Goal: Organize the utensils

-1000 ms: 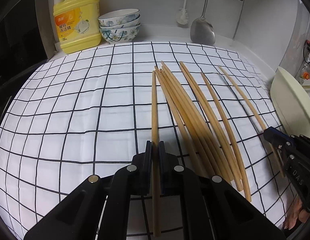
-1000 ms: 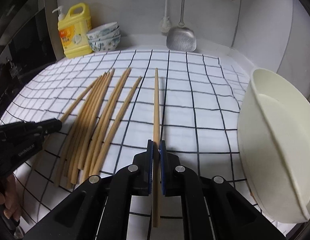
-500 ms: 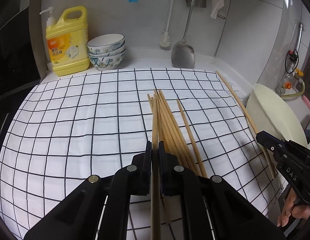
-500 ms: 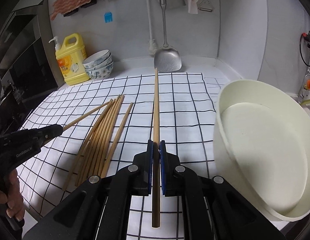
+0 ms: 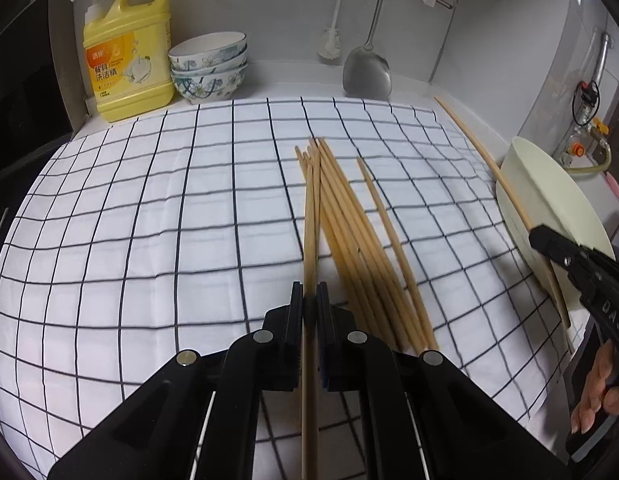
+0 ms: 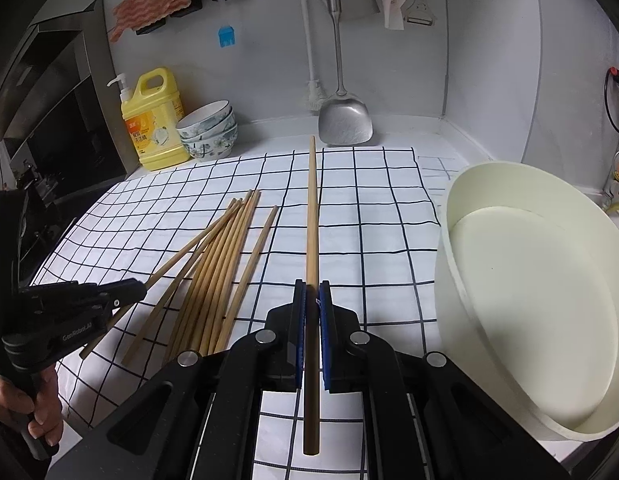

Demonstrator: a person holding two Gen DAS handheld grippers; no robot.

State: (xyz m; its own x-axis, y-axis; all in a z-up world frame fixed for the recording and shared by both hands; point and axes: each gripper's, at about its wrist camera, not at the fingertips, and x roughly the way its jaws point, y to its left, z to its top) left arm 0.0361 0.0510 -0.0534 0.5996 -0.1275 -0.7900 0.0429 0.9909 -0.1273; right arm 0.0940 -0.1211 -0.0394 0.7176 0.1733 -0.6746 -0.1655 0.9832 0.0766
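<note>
Left gripper (image 5: 310,300) clamped tight on one chopstick (image 5: 311,216), held just above the checked cloth (image 5: 149,240), tip aimed up toward the far end of the pile

Right gripper (image 6: 311,292) same deal, squeezed shut on a second chopstick (image 6: 311,208), lifted clear of the cloth and pointing at the back wall, right beside the big cream basin (image 6: 529,308)

Rest of the chopsticks (image 5: 365,264) lying loose in a fanned bunch on the cloth, between the two grippers, with one stray (image 5: 389,232) a little apart on the basin side

Yellow soap bottle (image 5: 127,48) and stacked bowls (image 5: 209,66) parked in the far left corner, metal spatula (image 6: 343,120) hanging against the wall, blade resting on the counter

Bare fingers (image 5: 593,392) wrapped round the right gripper's handle at the edge of the left view
</note>
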